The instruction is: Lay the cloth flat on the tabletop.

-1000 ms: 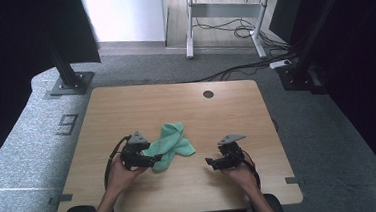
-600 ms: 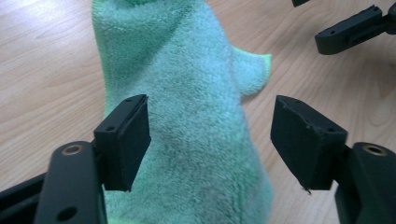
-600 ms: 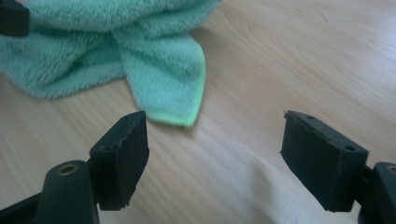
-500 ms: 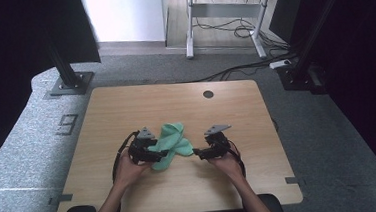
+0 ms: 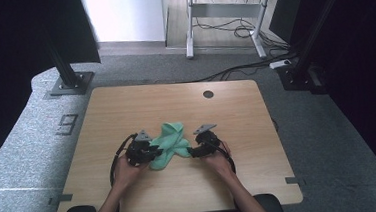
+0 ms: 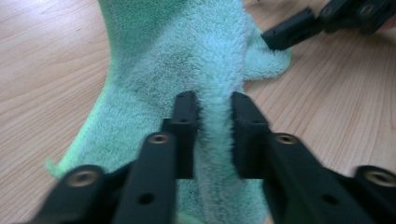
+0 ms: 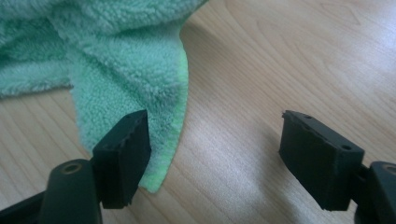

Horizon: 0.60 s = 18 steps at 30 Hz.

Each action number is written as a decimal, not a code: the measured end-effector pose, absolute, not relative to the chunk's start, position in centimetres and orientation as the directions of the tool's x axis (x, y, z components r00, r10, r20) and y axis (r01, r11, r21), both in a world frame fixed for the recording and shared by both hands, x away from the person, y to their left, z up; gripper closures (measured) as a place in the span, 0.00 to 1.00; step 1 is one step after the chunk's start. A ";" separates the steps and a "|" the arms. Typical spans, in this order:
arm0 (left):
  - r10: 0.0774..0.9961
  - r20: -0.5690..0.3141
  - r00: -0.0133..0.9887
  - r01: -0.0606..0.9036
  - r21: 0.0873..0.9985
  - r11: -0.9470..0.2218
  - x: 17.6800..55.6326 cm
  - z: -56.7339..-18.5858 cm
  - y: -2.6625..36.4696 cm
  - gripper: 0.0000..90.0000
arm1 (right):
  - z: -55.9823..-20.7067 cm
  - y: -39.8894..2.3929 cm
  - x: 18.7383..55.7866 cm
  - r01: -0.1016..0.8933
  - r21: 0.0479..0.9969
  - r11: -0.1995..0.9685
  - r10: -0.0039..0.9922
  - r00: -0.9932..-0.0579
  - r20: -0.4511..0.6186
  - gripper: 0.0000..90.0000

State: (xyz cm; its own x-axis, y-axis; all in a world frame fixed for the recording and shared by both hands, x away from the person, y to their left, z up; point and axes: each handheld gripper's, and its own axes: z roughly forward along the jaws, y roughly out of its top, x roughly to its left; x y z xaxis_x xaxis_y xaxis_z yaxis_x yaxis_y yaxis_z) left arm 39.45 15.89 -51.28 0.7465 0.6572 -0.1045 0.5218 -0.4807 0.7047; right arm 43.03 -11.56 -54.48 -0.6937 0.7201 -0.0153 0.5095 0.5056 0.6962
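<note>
Nearest the camera: two forearms come in from the bottom edge of the high view, each hand holding a gripper low over the wooden surface (image 5: 126, 110).

Left gripper (image 6: 212, 116): jaws have just been closing and now pinch a raised ridge of the green towel (image 6: 187, 51); pile bulges between the two black pads. High view puts this gripper (image 5: 146, 151) at the towel's left edge.

Right gripper (image 7: 212, 149): jaws stand wide apart, nothing between them but bare wood. One pad sits over the towel's near corner, where a brighter green hem shows; the other is well clear on the surface. No grip here yet. From above it (image 5: 199, 149) is just beside the towel's right edge.

Towel (image 5: 170, 143): crumpled, unfolded, lying between the two grippers in the near-middle of the surface, one lobe reaching away from the person. The right gripper's tip also shows in the left gripper view, at the towel's far corner.

Progress, as I judge it: early. One side secured, the other lined up only. Left to do: close the right gripper on its corner, then lift or pull to spread the cloth; any flattening or folding is all ahead.

Farther off: a round cable hole (image 5: 208, 94) near the far edge, grey carpet, a desk frame with cables beyond.
</note>
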 end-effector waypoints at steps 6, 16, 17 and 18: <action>0.706 -0.084 0.703 0.522 0.736 -0.431 39.5 -50.5 17.3 0.92 | -54.4 -12.2 42.9 0.531 0.689 0.493 0.726 -0.688 0.011 0.33; 0.785 -0.054 0.617 0.571 0.717 -0.399 40.3 -51.5 19.5 0.79 | -54.2 -14.1 42.8 0.548 0.677 0.491 0.737 -0.676 0.012 0.43; 0.789 -0.050 0.612 0.575 0.714 -0.401 40.4 -51.6 19.5 0.79 | -54.2 -14.1 42.8 0.548 0.677 0.491 0.737 -0.676 0.012 0.43; 0.791 -0.047 0.610 0.575 0.713 -0.401 40.4 -51.7 19.5 0.74 | -54.1 -14.2 42.8 0.548 0.676 0.492 0.737 -0.675 0.011 0.43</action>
